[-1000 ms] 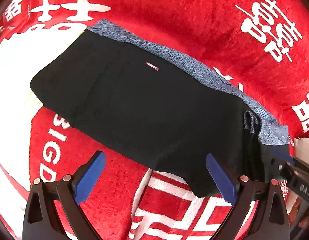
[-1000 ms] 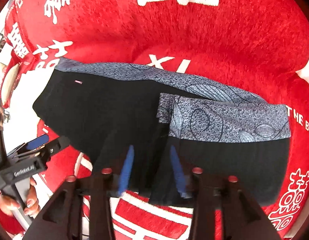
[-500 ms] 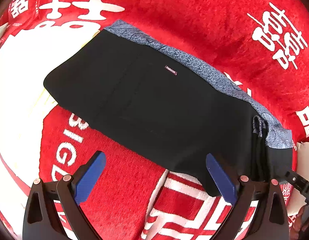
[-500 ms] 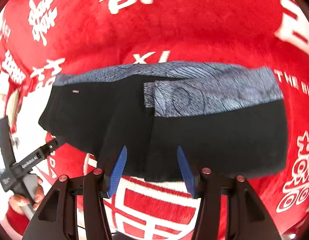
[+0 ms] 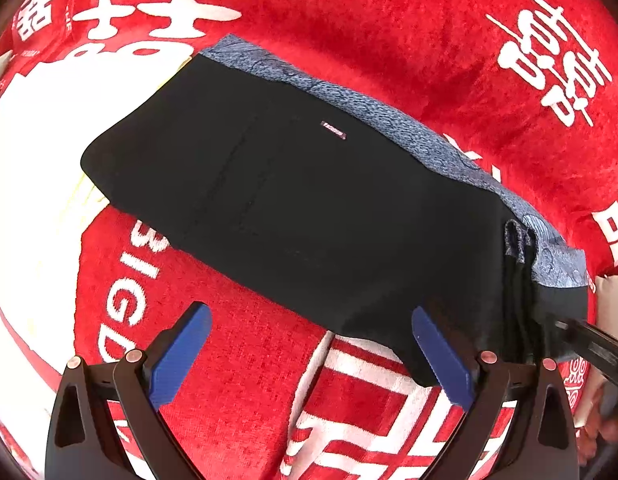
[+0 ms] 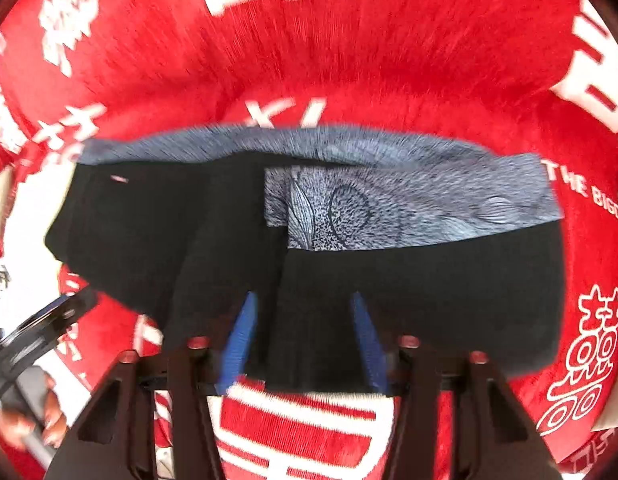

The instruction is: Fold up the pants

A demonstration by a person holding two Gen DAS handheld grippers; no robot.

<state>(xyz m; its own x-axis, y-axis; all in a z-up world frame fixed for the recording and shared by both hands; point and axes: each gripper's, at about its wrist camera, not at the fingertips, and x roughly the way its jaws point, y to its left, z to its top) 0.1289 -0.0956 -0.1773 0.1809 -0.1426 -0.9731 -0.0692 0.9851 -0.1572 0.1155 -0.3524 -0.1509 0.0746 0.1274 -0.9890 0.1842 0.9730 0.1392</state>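
Note:
Black pants (image 5: pixel 309 208) with a blue-grey patterned waistband (image 5: pixel 409 140) lie flat on a red cloth; one end is folded over, showing a second band (image 6: pixel 389 208) in the right wrist view. My left gripper (image 5: pixel 309 352) is open and empty, just short of the pants' near edge. My right gripper (image 6: pixel 305 340) is open, its blue fingers (image 6: pixel 241 340) over the near hem at the fold (image 6: pixel 285 280). The right wrist view is motion-blurred.
The red cloth (image 5: pixel 389 20) with white characters covers the whole surface. A white printed patch (image 5: pixel 41 152) lies left of the pants. The other gripper and a hand (image 6: pixel 33 400) show at the left edge of the right wrist view.
My right gripper has let go of the folded hem and opened, then moved closer over it. My left gripper has drifted, with the pants shifting right in its view.

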